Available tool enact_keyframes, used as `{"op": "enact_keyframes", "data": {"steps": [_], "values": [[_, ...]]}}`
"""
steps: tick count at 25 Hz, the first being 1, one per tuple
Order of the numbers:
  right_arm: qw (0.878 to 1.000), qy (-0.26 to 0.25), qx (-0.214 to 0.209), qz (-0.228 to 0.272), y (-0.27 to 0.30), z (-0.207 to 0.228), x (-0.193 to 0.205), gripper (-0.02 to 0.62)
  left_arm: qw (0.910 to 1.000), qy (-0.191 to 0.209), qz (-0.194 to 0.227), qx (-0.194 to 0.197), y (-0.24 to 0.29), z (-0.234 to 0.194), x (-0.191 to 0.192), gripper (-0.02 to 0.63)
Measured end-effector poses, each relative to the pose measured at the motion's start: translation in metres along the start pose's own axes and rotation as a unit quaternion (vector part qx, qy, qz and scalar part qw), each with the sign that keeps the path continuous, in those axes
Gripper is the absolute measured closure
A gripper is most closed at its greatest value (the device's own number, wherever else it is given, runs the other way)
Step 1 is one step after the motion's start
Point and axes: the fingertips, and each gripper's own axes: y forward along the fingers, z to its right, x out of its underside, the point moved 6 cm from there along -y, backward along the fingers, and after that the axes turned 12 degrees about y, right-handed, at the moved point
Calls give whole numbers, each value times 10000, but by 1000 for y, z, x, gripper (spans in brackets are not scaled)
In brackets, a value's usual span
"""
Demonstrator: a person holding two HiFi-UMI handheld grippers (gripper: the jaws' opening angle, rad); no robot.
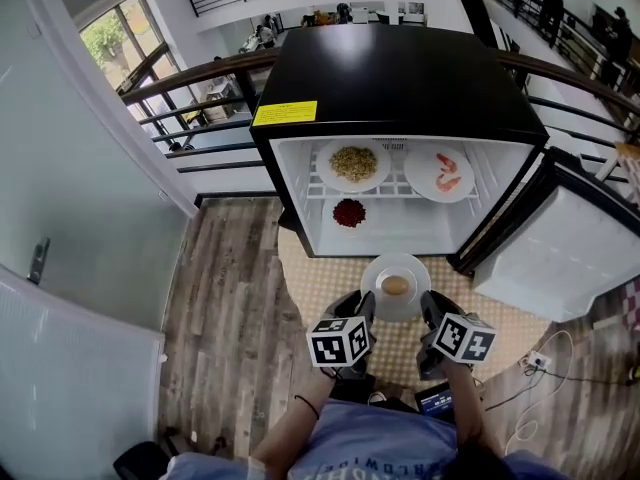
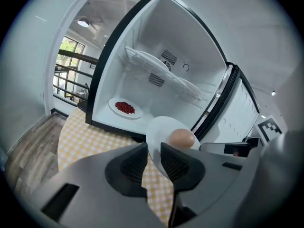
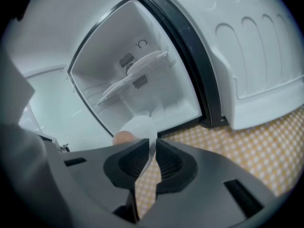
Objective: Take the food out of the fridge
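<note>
1. Person's blue shirt [image 1: 385,446], at the bottom edge of the head view, with both forearms reaching forward.
2. Left tongs [image 2: 153,146]: clamped on the left rim of the white plate [image 1: 400,264], with the rim pinched between the two dark pads.
3. Right tongs [image 3: 152,142]: clamped on the same plate's opposite rim, the edge caught thinly between the pads.
4. White plate: held level between both tongs, outside the fridge [image 1: 400,78] and just in front of its open compartment, above the yellow checked mat [image 1: 325,280]. One round brown food item [image 1: 396,286] sits at its centre.
5. Fridge: black top with a yellow label [image 1: 284,113] and a white interior. The door [image 1: 570,253] is swung open at the right of the head view.
6. Wire shelf inside: noodle plate [image 1: 352,164] on the left, shrimp plate [image 1: 440,173] on the right.
7. Fridge floor: red food plate [image 1: 349,213], below the noodle plate.
8. Wooden floor [image 1: 230,298] surrounds the mat.
</note>
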Motion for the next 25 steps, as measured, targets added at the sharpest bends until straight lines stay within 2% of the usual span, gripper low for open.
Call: {"op": "enact_keyframes", "data": {"steps": [5, 15, 21, 25], "values": [[9998, 16, -217, 36, -22, -8, 11, 540, 9999, -23, 158, -60, -25, 11, 7, 509], [9992, -63, -378, -113, -61, -13, 48, 540, 9991, -135, 284, -274, -75, 29, 36, 509], [9994, -239, -236, -17, -80, -15, 61, 540, 9989, -220, 271, -314, -91, 37, 50, 509], [9997, -100, -220, 26, -81, -17, 67, 540, 9991, -264, 260, -195, -94, 33, 51, 509]]}}
